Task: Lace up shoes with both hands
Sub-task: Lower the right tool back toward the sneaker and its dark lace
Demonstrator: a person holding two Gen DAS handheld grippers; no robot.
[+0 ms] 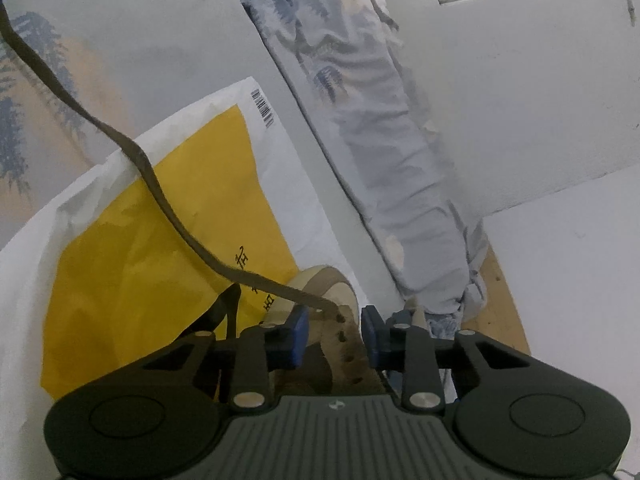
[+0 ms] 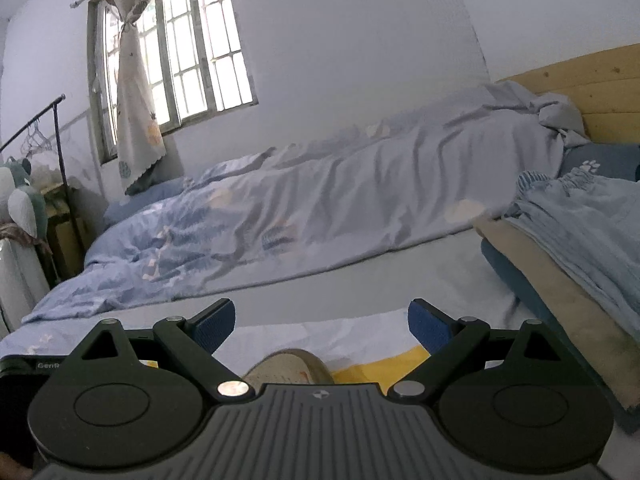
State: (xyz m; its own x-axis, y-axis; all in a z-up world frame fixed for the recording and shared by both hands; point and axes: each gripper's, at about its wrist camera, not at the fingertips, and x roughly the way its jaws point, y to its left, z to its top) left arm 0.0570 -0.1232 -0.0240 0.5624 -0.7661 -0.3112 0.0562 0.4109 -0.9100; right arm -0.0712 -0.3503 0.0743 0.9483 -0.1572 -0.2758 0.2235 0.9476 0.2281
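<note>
A beige and brown shoe point(image 1: 320, 292) lies on a yellow and white paper bag point(image 1: 160, 240) on the bed. My left gripper point(image 1: 334, 336) has its blue pads point(image 1: 298, 336) close on either side of the shoe's brown eyelet strip point(image 1: 346, 340), gripping it. A flat brown lace point(image 1: 160, 188) leaves the top eyelet and runs up to the left, out of view. In the right wrist view, only the shoe's rounded toe point(image 2: 288, 364) shows, just below my right gripper point(image 2: 320, 324). That gripper stands wide open with nothing between its fingers.
A rumpled blue patterned duvet point(image 2: 320, 208) lies along the wall. Folded clothes point(image 2: 580, 232) are stacked on the right by a wooden headboard point(image 2: 600, 88). At the left are a barred window point(image 2: 192, 48), a curtain and a clothes rail point(image 2: 60, 140). A black device point(image 2: 24, 364) sits at the lower left.
</note>
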